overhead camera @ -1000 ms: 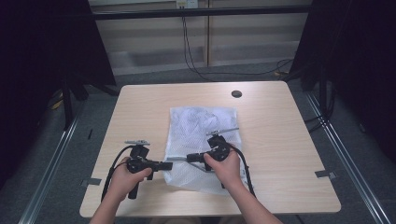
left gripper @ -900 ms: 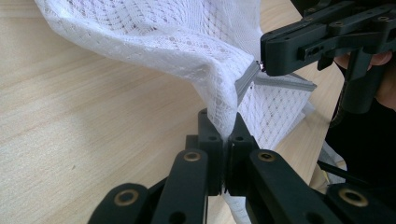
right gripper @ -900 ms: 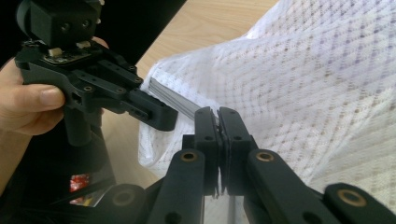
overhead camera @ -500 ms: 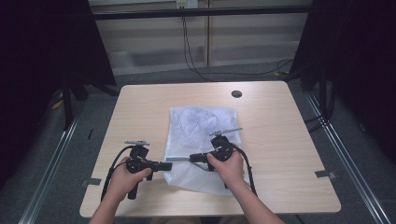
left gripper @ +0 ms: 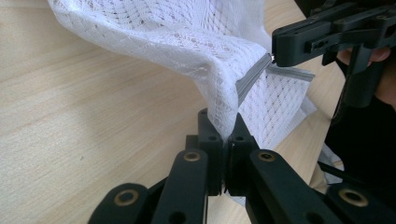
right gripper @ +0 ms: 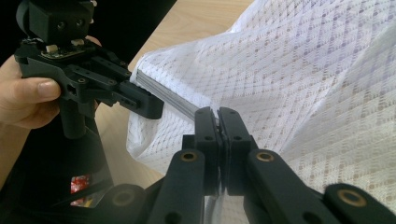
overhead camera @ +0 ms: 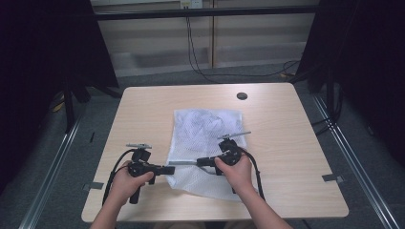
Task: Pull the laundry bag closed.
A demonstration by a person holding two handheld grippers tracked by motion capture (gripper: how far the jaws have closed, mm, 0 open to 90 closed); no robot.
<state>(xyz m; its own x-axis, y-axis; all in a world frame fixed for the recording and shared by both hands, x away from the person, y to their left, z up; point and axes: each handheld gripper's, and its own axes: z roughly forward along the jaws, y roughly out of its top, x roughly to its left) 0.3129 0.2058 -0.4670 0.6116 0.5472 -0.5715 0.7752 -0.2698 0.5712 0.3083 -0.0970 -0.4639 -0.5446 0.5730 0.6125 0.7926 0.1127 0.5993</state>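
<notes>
Mesh bag (overhead camera: 203,138), white, zippered: flat at table (overhead camera: 286,143) centre. Left gripper (left gripper: 223,133) pinches bag's corner; right gripper (right gripper: 217,116) clamps zipper (right gripper: 170,99). Since a second ago the right gripper has drawn rightward; zipper opening judged under way.

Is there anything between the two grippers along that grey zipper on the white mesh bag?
Nothing visible. The left gripper and right gripper both clamp the mesh bag at its zipper, with a bare stretch between them.
</notes>
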